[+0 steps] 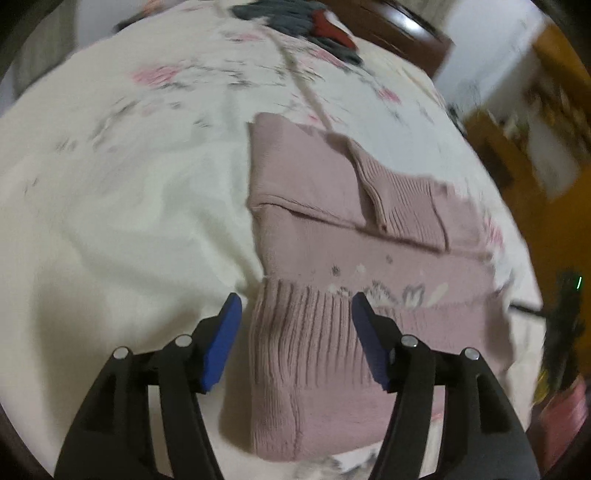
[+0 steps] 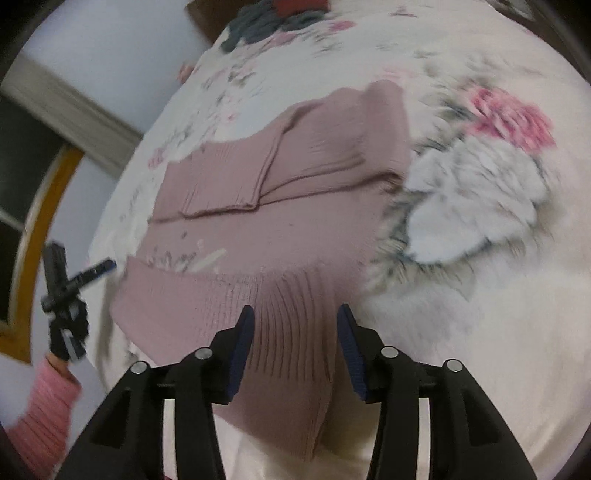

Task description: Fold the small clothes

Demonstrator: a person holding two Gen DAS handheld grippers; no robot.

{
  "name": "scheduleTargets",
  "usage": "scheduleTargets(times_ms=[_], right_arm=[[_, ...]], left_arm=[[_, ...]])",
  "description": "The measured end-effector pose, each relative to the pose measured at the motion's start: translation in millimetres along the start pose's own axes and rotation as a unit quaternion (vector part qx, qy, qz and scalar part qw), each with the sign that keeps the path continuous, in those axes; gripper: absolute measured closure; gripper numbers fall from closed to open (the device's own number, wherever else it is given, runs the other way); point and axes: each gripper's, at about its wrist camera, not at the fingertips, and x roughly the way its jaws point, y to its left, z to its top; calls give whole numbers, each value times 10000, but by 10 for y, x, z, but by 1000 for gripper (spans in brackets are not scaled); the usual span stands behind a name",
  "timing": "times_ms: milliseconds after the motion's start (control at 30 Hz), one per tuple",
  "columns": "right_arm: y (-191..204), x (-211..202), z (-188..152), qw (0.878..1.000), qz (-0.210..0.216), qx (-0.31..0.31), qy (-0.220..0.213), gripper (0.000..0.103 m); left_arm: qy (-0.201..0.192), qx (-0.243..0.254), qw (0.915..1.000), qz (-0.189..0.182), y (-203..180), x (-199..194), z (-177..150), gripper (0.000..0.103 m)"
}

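Observation:
A small dusty-pink knit sweater point(image 1: 332, 236) lies flat on a white floral bedspread point(image 1: 129, 206), its sleeves folded across the body. In the left wrist view my left gripper point(image 1: 296, 306) hovers open over the ribbed hem at the sweater's left corner. Through the right wrist camera the same sweater point(image 2: 277, 206) shows, with my right gripper point(image 2: 294, 315) open above the ribbed hem near its right corner. Neither gripper has cloth between its blue pads. The left gripper point(image 2: 92, 271) also appears at the far left of the right wrist view, held by a hand in a pink sleeve.
A pile of grey and red clothing point(image 1: 295, 18) lies at the far end of the bed; the same clothing pile point(image 2: 273, 14) shows in the right wrist view. A dark wooden headboard point(image 1: 402, 26) stands behind it. Wooden furniture point(image 1: 517, 122) stands beside the bed.

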Motion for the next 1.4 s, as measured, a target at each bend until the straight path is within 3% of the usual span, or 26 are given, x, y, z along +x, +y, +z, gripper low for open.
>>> scheduleTargets(times_ms=[100,333,467,500,600,733,833,867,1000,1033,1100,1133,1400], right_arm=[[48,130,85,9996,-130,-224,147,52],[89,436,125,9956,-442,-690,463,52],[136,468,71,9939,-385,-923,467,87],[162,465,57,9938,-357,-953,454,90],[206,385,5,9936,-175,-1039,404,91],[229,351,-40,9933,-45,-1067,439,91],[227,426,-12,9935,-145,-1004,508,82],[220,468,-9,9936,-177,-968,552,77],[196,577,-39,9933,-205,-947,633,74],[190,588,-41,9936,-198,-910,639,75],[172,566,-44,9945,-150,-829,619,89],[165,539,-45,9950,-121,-802,588,91],[238,22,-85,9968,415,-684,16,93]], left_arm=[[195,506,9985,48,-86,165,63,39],[500,858,9947,262,-114,498,80,41],[409,1053,9929,370,-175,493,28,63],[385,1038,9931,377,-179,481,19,72],[238,934,9951,235,-163,360,-29,84],[103,1079,9940,168,-244,239,-122,85],[185,1321,9904,358,-319,322,-180,85],[245,1318,9902,403,-318,371,-183,84],[386,1005,9938,271,-247,530,-147,78],[390,962,9943,250,-243,540,-147,79],[389,951,9944,235,-266,527,-155,84],[392,970,9943,217,-286,508,-164,86],[-150,1167,9930,52,-560,43,-131,91]])
